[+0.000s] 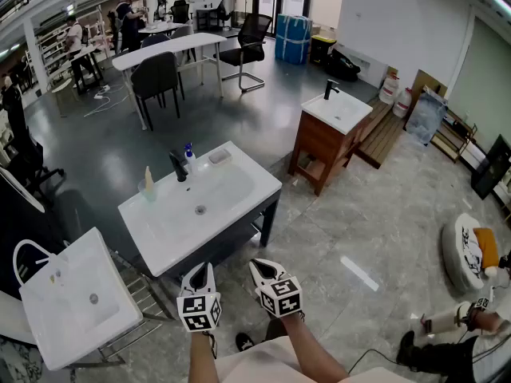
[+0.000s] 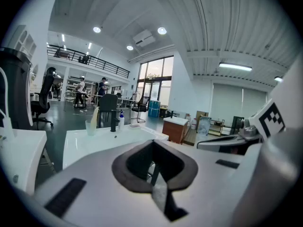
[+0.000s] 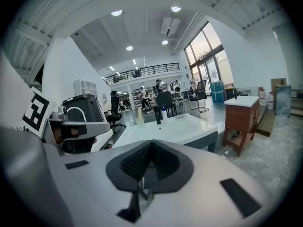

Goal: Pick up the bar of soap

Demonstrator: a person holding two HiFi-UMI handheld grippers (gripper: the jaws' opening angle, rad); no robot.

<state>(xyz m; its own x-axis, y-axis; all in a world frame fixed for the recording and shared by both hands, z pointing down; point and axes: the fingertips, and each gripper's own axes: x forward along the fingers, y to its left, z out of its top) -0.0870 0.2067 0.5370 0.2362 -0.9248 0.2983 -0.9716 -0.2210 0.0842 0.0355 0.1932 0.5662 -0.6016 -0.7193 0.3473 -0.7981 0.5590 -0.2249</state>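
Both grippers hung low in front of the person, short of the near edge of the white sink counter [image 1: 263, 183] and touching nothing. The left gripper [image 1: 206, 272] had its jaws together and empty, and the right gripper [image 1: 260, 266] was likewise closed on nothing. The bar of soap [image 1: 219, 156] (a pale slab, too small to say whether it lay in a dish) sat at the counter's far rim. It was just right of the black faucet [image 1: 177, 166] and the blue-capped bottle [image 1: 189, 155], and well apart from both grippers. That spot beside the tap suited handwashing, but it meant reaching across the whole basin. By my reading the pickup had not begun, and the chosen jaws would have to part first.
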